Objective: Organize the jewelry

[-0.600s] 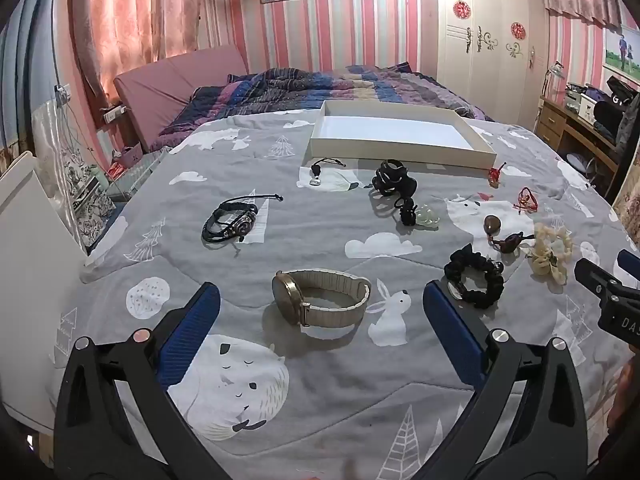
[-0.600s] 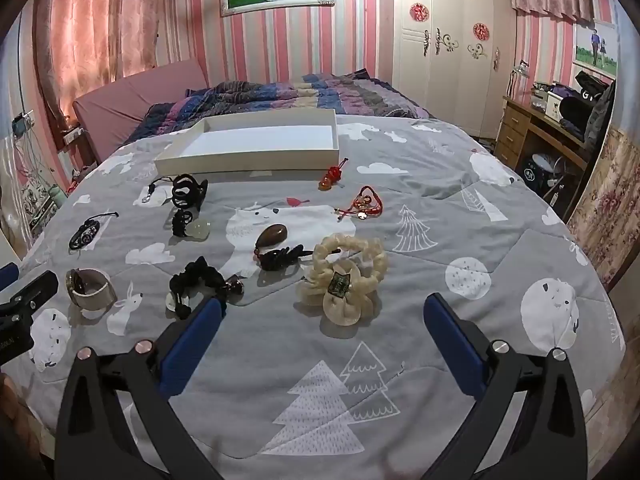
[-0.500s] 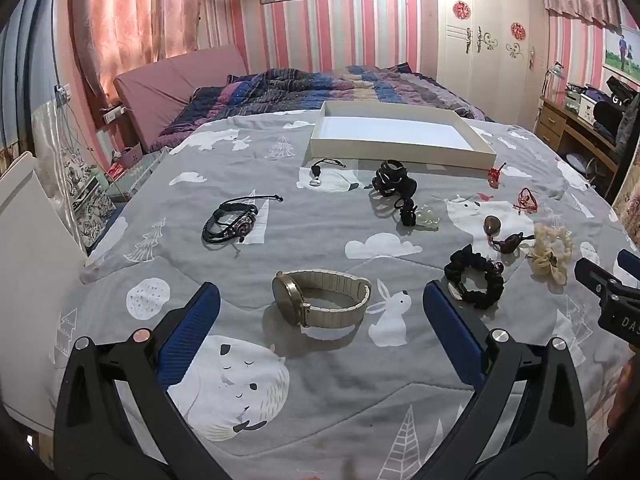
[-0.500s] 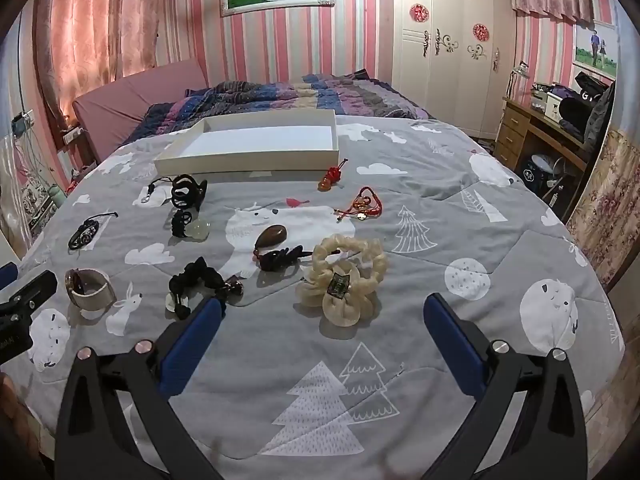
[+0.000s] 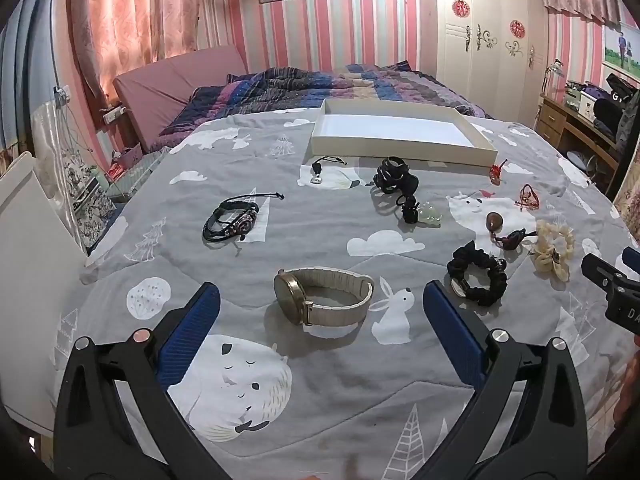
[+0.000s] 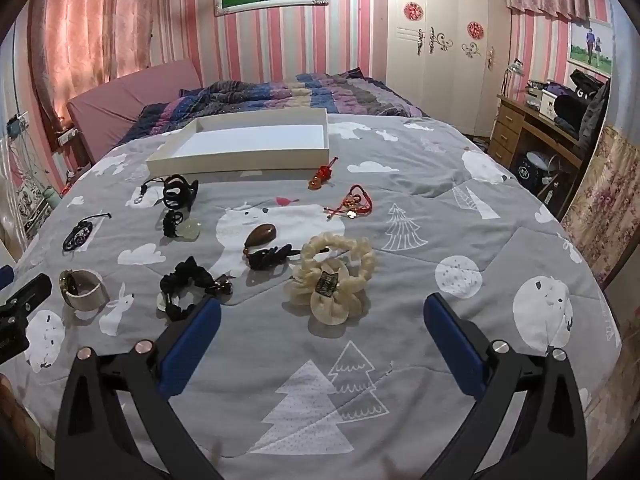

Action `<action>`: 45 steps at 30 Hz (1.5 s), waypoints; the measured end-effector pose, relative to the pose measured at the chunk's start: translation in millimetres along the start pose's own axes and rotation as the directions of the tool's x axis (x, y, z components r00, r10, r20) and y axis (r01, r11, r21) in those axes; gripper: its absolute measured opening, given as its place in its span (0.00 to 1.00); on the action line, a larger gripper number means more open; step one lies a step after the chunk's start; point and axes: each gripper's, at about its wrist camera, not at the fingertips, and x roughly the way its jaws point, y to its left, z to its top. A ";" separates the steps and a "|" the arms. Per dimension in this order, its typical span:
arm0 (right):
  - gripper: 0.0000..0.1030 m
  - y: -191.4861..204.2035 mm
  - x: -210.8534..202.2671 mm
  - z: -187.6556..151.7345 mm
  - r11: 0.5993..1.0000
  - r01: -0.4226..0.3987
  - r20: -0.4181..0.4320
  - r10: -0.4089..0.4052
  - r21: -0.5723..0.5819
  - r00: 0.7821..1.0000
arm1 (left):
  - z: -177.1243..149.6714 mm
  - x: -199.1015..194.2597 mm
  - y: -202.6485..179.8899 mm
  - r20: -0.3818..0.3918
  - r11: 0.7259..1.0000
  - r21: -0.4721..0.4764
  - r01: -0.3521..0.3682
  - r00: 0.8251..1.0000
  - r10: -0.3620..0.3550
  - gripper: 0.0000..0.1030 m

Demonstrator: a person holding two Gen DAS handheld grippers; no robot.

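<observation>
Jewelry lies scattered on a grey bedspread. A cream-band watch (image 5: 322,301) stands just ahead of my left gripper (image 5: 320,312), which is open and empty. A cream scrunchie (image 6: 332,276) lies just ahead of my right gripper (image 6: 322,320), also open and empty. Between them lies a black scrunchie (image 5: 478,274). Farther off are a black cord bracelet (image 5: 232,220), a black hair claw (image 5: 394,176), a brown bead pendant (image 6: 262,236), red cord charms (image 6: 354,204) and a pale green stone (image 6: 188,229). An empty white tray (image 5: 400,148) sits behind them.
A striped quilt (image 5: 320,84) is bunched at the bed's head. A wooden desk (image 6: 536,128) with bags stands at the right, a white wardrobe (image 6: 444,60) behind it. A white board (image 5: 28,248) and clutter flank the bed's left side.
</observation>
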 end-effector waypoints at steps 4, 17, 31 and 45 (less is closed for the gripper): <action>0.98 -0.8 -1.0 0.5 1.000 0.004 0.005 -0.004 -0.006 1.000 | -0.4 1.8 2.1 -0.004 1.000 -0.005 0.001 1.000 -0.001 0.97; 0.98 -2.3 -0.4 0.2 1.000 0.011 0.003 -0.011 -0.005 1.000 | -2.8 1.7 5.9 -0.009 1.000 -0.003 0.009 1.000 -0.009 0.97; 0.98 -10.2 -1.6 1.3 1.000 0.023 -0.001 -0.023 0.013 1.000 | -5.9 2.2 14.9 -0.017 1.000 -0.014 -0.008 1.000 0.007 0.97; 0.98 -10.7 -0.5 0.1 1.000 0.019 -0.005 -0.019 0.015 1.000 | -6.3 3.2 20.0 -0.011 1.000 -0.018 -0.006 1.000 0.006 0.97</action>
